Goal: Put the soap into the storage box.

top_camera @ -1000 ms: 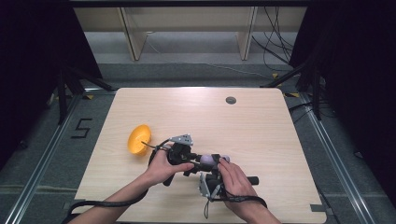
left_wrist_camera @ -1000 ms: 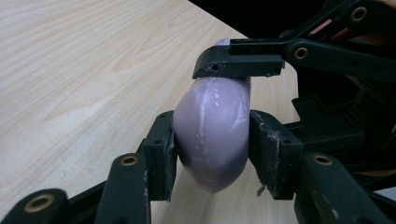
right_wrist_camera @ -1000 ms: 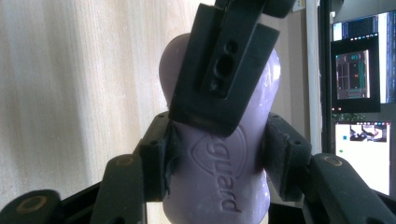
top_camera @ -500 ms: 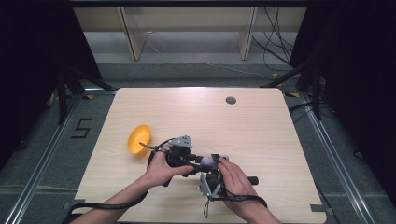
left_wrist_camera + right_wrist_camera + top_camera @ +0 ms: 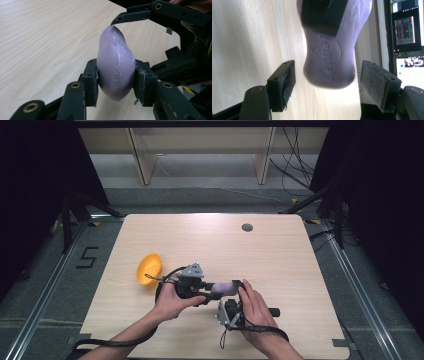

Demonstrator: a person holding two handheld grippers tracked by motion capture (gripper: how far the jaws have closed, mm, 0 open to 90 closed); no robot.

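Since the earlier frame the right gripper (image 5: 328,85) has just let its jaws spread off the purple soap bar (image 5: 115,65), which sits between its pads untouched. The left gripper (image 5: 115,80) now pinches the bar, holding it above the table (image 5: 280,250) near the front edge, right of the yellow bowl (image 5: 149,268), apparently to complete a handover.

Object: you have a pale purple soap bar (image 5: 116,66), smooth and rounded, with embossed lettering.
Pose: on edge, off the table.
Place: near middle.
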